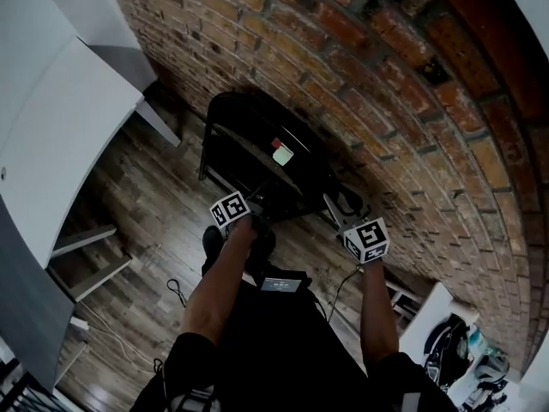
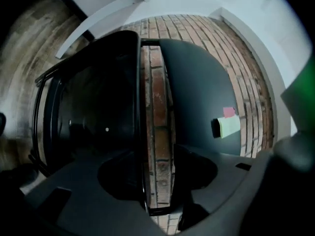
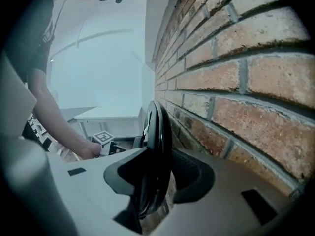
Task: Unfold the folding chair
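Observation:
A black folding chair (image 1: pixel 257 148) stands folded, leaning against the brick wall, with a red and pale label (image 1: pixel 281 151) on its backrest. My left gripper (image 1: pixel 257 216) is at the chair's near left edge. In the left gripper view its jaws (image 2: pixel 158 173) straddle a thin frame tube (image 2: pixel 143 132) between the seat (image 2: pixel 93 112) and the backrest (image 2: pixel 197 92), with the pads against it on both sides. My right gripper (image 1: pixel 331 204) is at the chair's right edge. In the right gripper view (image 3: pixel 157 173) the chair's black rim (image 3: pixel 156 132) sits pinched between the pads.
The brick wall (image 1: pixel 403 101) runs right behind the chair. A white table (image 1: pixel 51 127) and low white shelves (image 1: pixel 86 264) stand at the left. A cable (image 1: pixel 176 292) lies on the wood floor. White furniture with clutter (image 1: pixel 446 337) is at the bottom right.

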A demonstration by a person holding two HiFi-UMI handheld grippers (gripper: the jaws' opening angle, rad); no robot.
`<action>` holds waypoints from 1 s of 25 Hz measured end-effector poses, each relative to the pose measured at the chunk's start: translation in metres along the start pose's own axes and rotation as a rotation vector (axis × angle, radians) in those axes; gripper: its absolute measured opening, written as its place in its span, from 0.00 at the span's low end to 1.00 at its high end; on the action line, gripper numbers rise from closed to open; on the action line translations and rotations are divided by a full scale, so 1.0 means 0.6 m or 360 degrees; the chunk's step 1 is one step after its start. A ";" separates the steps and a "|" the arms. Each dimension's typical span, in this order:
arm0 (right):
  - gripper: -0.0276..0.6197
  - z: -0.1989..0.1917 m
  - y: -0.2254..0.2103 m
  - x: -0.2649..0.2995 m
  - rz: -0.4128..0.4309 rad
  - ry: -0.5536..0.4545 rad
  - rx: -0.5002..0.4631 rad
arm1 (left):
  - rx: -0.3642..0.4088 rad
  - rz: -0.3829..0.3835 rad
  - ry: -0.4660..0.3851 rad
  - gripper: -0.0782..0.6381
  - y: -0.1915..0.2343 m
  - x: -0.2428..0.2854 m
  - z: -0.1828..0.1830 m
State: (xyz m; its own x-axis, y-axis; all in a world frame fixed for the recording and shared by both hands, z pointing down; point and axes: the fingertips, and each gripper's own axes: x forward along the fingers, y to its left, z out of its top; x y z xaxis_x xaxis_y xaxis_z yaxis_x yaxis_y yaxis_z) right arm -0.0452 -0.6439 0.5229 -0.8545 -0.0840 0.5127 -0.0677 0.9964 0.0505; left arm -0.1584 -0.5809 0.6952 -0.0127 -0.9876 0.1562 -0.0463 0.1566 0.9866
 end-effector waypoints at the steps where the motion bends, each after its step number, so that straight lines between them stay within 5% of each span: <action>1: 0.28 0.002 0.016 -0.006 0.0027 0.0004 -0.0002 | -0.0051 -0.0016 -0.0024 0.41 0.004 -0.014 0.000; 5: 0.28 0.019 0.076 -0.018 0.0226 0.0016 0.0069 | -0.0170 -0.0072 -0.0094 0.23 0.025 -0.074 0.003; 9: 0.29 0.077 0.105 -0.001 0.0467 -0.0020 0.0147 | -0.0272 -0.0192 -0.0188 0.19 0.035 -0.111 0.005; 16: 0.29 0.116 0.171 0.073 0.0813 0.0392 -0.0028 | -0.0237 -0.0252 -0.0097 0.19 0.032 -0.138 -0.008; 18: 0.28 0.109 0.194 0.074 0.0890 0.0522 0.0034 | -0.0233 -0.0262 -0.0100 0.20 0.031 -0.149 -0.009; 21: 0.22 0.104 0.226 0.066 0.0909 0.0572 0.0270 | -0.0244 -0.0244 -0.0121 0.20 0.035 -0.161 -0.009; 25: 0.20 0.110 0.263 0.056 0.0782 0.0431 0.0389 | -0.0292 -0.0267 -0.0102 0.20 0.035 -0.183 -0.012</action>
State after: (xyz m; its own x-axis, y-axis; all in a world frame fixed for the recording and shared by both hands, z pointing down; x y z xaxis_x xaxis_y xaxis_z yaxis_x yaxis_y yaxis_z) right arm -0.1184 -0.4891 0.4917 -0.6567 0.4186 0.6273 0.1575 0.8896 -0.4288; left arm -0.1506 -0.4690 0.6990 -0.0837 -0.9965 -0.0078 0.1290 -0.0186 0.9915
